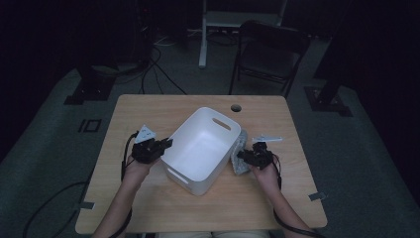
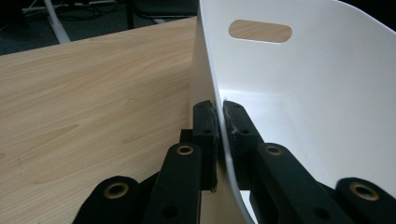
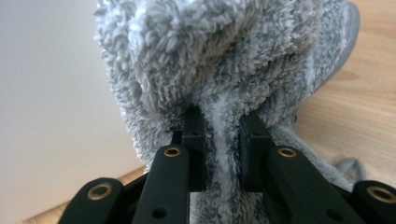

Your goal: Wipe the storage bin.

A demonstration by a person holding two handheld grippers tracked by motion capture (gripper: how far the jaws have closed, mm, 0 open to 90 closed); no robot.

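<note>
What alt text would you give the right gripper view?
The right gripper is shut on a fold of fluffy grey cloth, which bunches up above the black jaws. A white bin wall stands at the left, with wooden table at the right.

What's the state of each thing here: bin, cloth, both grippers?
White bin: upright on the table, empty, one wall pinched.
Grey fluffy cloth: bunched, outside the bin beside its wall, partly resting on the table.
Left gripper: shut on the bin's wall, one finger inside, one outside.
Right gripper: shut on a fold of the cloth.
</note>
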